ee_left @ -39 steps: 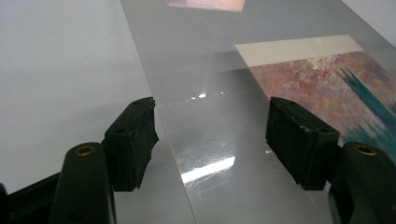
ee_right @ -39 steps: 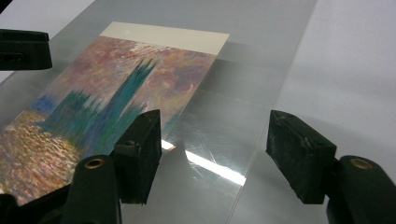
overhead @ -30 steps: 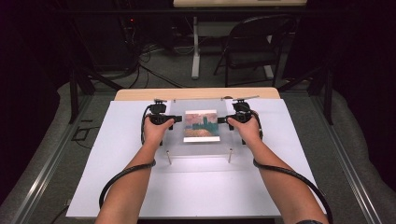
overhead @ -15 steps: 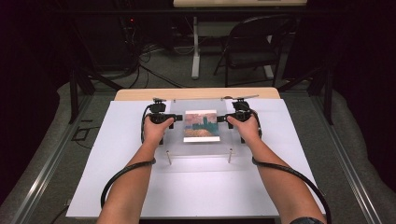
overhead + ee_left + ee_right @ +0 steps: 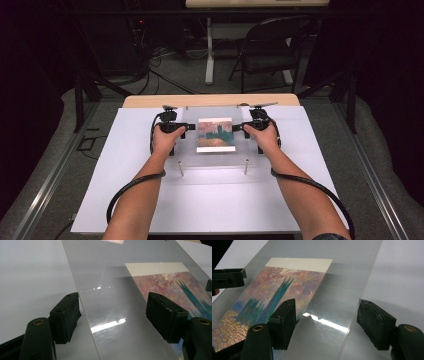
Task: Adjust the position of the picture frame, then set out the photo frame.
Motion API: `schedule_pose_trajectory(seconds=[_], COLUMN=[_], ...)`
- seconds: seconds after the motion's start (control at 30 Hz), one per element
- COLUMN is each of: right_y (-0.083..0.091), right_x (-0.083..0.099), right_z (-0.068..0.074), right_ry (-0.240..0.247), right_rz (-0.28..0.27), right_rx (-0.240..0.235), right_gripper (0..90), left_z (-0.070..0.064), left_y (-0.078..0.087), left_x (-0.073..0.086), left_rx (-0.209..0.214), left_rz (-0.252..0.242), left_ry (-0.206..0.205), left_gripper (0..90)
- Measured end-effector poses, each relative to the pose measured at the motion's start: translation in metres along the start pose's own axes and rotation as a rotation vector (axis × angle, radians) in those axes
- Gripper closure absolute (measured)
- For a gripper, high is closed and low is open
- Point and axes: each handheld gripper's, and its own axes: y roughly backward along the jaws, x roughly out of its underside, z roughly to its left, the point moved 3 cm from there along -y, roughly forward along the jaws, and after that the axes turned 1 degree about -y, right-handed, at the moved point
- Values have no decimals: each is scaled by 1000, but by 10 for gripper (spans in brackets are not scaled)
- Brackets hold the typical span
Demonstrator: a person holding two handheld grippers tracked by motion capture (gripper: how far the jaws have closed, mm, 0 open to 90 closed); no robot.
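A clear acrylic sheet rests on short metal posts above the white board. A painted print of pink sky and teal towers lies at its middle. My left gripper is at the sheet's left edge and my right gripper at its right edge. In the left gripper view the left gripper is open, its jaws straddling the edge of the sheet near the print. The right gripper is open the same way across the sheet, with the print beyond.
The white board covers a wooden table and has bare room in front of the sheet and at both sides. A black folding chair and cables stand on the floor behind. Each gripper's cable loops back along the forearm.
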Motion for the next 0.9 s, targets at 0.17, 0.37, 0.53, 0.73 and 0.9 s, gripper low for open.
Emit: schedule_pose_trajectory(seconds=[0.17,0.37,0.53,0.73,0.9], right_y=[0,-1,-1,-2,-2], right_x=[0,1,1,0,0], right_z=[0,0,0,1,2], right_ry=[-9,-16,-14,-9,-14], right_rz=[8,0,3,8,3], right_rx=[-7,-12,-13,-3,2], right_gripper=[310,308,305,300,299], left_z=[2,2,3,3,3], left_y=[0,-1,-2,-2,-1], left_x=[1,3,3,2,2], left_rx=[15,50,62,63,63], left_rz=[4,7,10,18,10], left_ry=[19,41,56,58,61], left_gripper=[273,274,274,280,283])
